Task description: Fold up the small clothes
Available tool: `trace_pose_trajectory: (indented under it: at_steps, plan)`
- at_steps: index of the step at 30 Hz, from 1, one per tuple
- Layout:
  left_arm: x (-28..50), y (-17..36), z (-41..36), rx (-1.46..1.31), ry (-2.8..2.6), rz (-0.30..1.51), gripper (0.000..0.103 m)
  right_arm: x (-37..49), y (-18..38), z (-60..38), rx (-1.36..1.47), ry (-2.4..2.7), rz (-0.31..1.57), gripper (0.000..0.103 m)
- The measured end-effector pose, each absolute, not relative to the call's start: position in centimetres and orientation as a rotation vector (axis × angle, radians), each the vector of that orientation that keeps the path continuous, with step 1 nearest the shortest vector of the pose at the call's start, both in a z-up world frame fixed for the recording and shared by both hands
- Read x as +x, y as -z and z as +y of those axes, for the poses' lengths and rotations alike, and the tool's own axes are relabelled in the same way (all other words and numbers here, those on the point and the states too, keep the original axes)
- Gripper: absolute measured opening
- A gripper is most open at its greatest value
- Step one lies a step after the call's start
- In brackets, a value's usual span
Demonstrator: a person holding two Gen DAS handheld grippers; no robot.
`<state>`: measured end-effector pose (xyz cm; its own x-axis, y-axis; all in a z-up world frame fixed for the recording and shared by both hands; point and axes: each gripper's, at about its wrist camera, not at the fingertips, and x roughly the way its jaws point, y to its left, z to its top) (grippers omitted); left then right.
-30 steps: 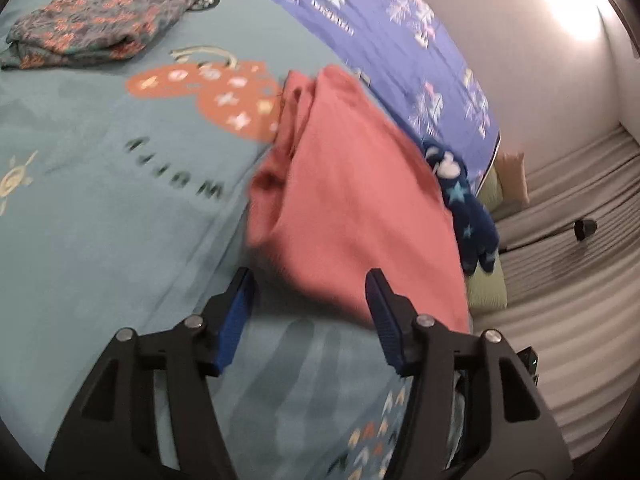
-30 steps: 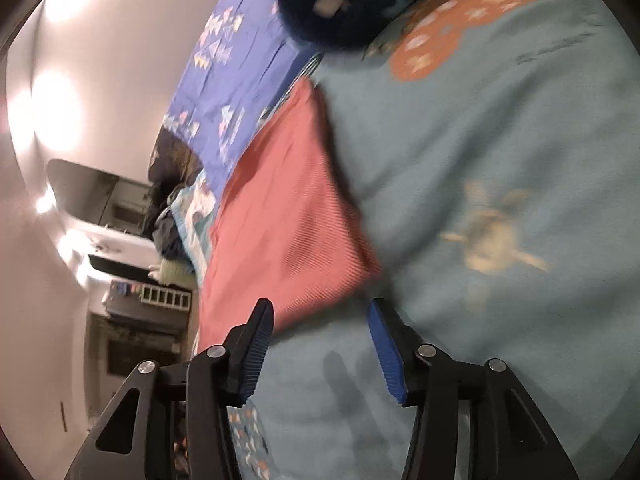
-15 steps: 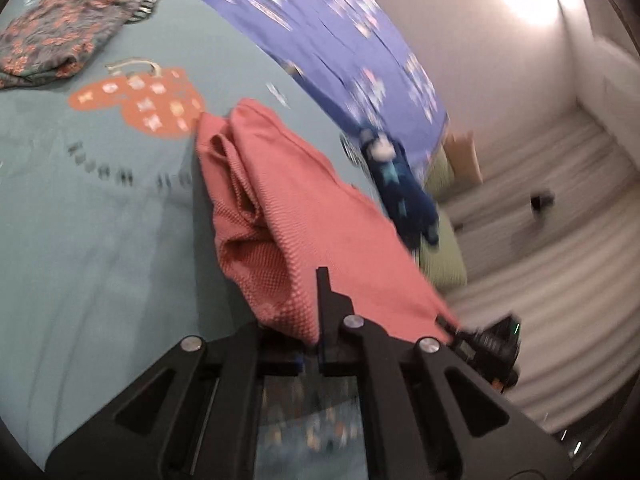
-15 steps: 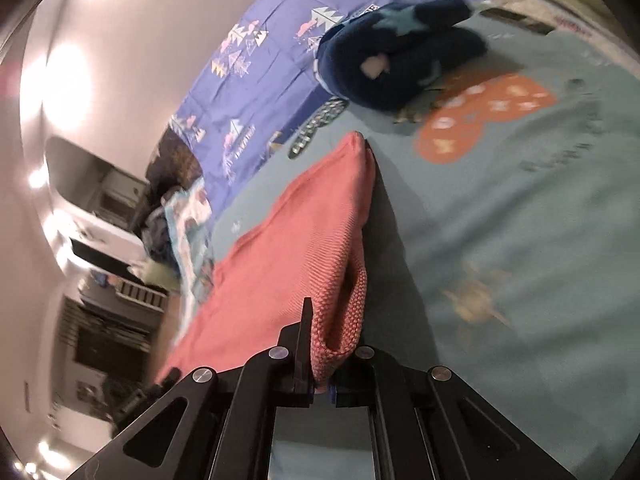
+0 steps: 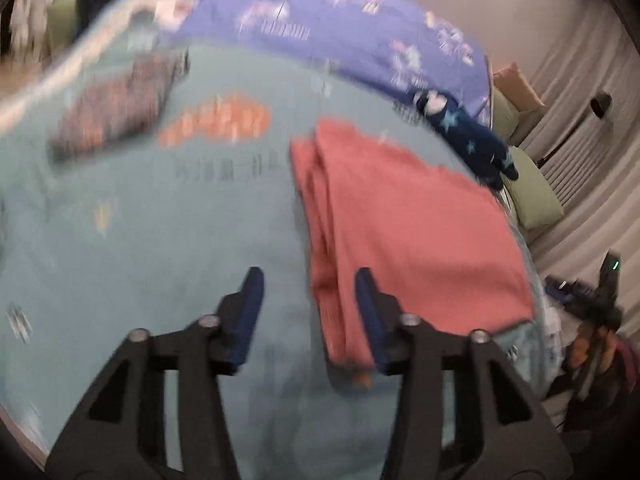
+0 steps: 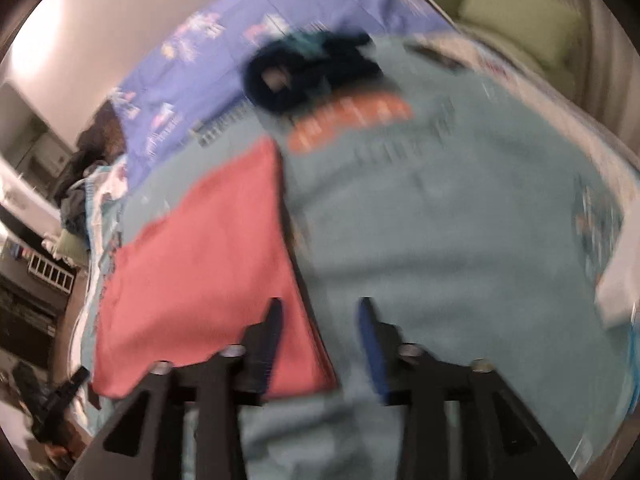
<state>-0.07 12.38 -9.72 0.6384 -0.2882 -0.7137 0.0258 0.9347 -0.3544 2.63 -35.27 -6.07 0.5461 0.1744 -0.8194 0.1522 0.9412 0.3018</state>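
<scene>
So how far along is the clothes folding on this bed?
Done: the pink garment lies folded on the teal bedspread. In hand: nothing; the left claw and right claw are opening, empty. Probably left: the navy star-print piece. The dark patterned piece is too blurred to judge.

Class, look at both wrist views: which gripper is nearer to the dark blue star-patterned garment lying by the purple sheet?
Hard to call. The dark blue star-patterned garment lies far beyond both: past the red cloth from the left gripper, across open bedding from the right gripper.

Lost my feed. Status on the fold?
Both tongs, left and right, opening, empty. Pink garment folded on bedspread. Nothing in the way.
</scene>
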Motion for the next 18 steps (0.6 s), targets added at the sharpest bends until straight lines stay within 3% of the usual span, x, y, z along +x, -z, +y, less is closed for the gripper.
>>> trace_pose_trajectory:
  at_steps: [4, 11, 15, 18]
  plan:
    - [5.3, 8.5, 12.1, -0.28, 0.242, 0.781, 0.062, 8.5, 6.5, -34.3, 0.288, -0.097, 0.998, 0.058]
    - [17.8, 13.7, 10.5, -0.326, 0.252, 0.963, 0.062, 16.8, 10.0, -33.8, 0.328, -0.173, 1.065, 0.058]
    - [19.5, 14.9, 10.2, -0.344, 0.279, 0.981, 0.062, 19.6, 11.8, -34.1, 0.372, -0.21, 1.112, 0.058]
    - [20.2, 14.9, 10.1, -0.38, 0.318, 0.959, 0.051, 20.8, 12.4, -34.0, 0.365, -0.238, 1.111, 0.058]
